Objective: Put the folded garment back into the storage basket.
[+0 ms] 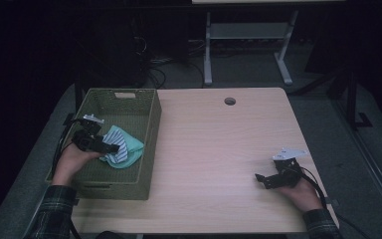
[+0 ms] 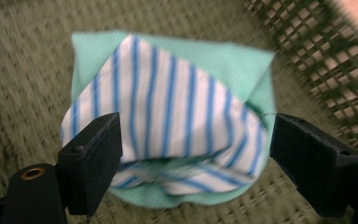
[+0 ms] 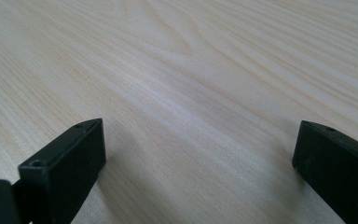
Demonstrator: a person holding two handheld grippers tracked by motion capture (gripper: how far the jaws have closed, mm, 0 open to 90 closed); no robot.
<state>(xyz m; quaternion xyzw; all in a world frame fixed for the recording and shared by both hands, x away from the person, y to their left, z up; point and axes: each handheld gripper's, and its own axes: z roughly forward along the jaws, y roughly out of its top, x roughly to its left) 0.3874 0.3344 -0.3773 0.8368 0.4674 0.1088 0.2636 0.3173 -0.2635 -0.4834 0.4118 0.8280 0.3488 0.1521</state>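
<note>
striped cloth [image 2: 168, 116] lying in green basket [image 1: 144, 107], straddled by wide-apart jaws of left gripper [image 2: 191, 154]; right gripper [image 3: 196, 158] low over table [image 3: 191, 70], jaws spread, nothing between.

**Materials and surface finish**

The cloth [image 2: 177, 121] is seen as soft woven fabric, matt, striped over a finely ribbed mint layer. The basket [image 1: 151, 124] is formed of coarse olive weave. The table [image 3: 205, 70] is finished in pale, smooth wood grain. Gripper jaws are moulded in matt black plastic.
</note>
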